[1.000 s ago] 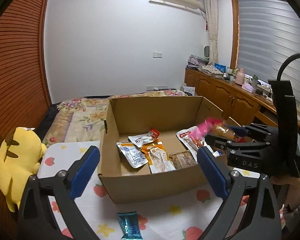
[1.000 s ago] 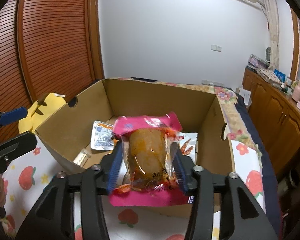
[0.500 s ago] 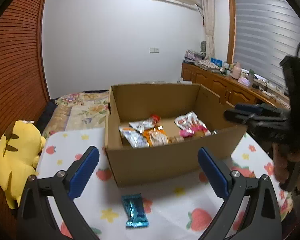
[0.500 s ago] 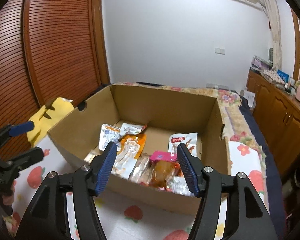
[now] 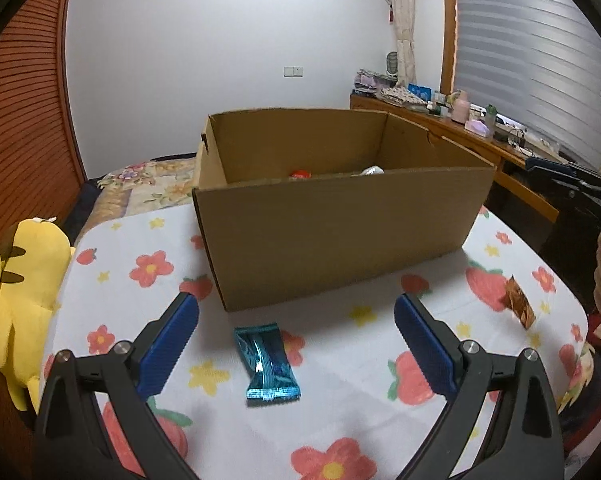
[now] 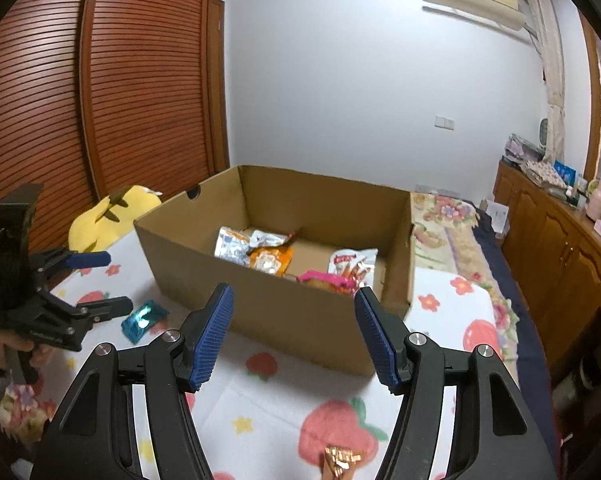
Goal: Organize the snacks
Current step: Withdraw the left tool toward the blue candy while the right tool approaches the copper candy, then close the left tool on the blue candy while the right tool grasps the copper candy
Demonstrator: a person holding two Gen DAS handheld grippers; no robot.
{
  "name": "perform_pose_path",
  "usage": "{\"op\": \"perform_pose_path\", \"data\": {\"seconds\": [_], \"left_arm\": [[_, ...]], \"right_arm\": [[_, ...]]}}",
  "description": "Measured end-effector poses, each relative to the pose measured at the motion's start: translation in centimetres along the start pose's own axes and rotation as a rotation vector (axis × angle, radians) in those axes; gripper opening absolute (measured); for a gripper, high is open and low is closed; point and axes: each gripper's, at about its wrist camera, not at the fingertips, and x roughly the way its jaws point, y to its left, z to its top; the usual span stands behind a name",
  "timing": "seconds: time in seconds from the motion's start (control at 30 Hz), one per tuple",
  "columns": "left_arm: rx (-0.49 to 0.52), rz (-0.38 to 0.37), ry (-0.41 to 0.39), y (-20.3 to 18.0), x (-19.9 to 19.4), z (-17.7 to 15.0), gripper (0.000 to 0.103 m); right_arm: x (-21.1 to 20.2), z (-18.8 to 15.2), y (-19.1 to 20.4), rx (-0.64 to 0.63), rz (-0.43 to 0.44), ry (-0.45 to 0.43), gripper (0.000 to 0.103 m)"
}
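Observation:
An open cardboard box [image 5: 340,236] [image 6: 284,312] stands on the flowered tablecloth and holds several snack packets, among them a pink-wrapped one [image 6: 324,280]. A blue foil snack [image 5: 267,362] [image 6: 143,318] lies in front of the box, between the fingers of my open, empty left gripper [image 5: 296,344] and slightly beyond them. A brown-gold snack [image 5: 520,306] [image 6: 340,460] lies at the table's right, just below my open, empty right gripper [image 6: 294,332], which is in front of the box.
A yellow plush toy [image 5: 16,280] [image 6: 112,216] sits at the table's left edge. A bed with a floral cover [image 5: 148,184] lies behind the box. A wooden sideboard with clutter [image 6: 560,232] runs along the right wall.
My right gripper opened, dropped the pink snack into the box, and drew back. My left gripper moved down and closer to the blue foil snack.

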Motion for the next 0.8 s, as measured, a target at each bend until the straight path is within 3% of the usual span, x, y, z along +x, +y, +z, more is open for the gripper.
{"op": "perform_pose_path", "data": {"seconds": [0.37,0.63,0.8], "left_arm": [[-0.026,0.025,0.069,1.1,1.1,-2.1,0.098],[-0.020,0.041,0.153,1.4,2.6,-3.0,0.081],[-0.026,0.040,0.196,1.6,3.5,-3.2,0.062]], "right_arm": [[-0.1,-5.8,-1.9,0.046,-0.023,0.115,0.064],[0.4,-9.3,-3.1,0.079,-0.035,0.219,0.064],[1.0,-10.6,-3.0,0.085,-0.021,0.270,0.064]]}}
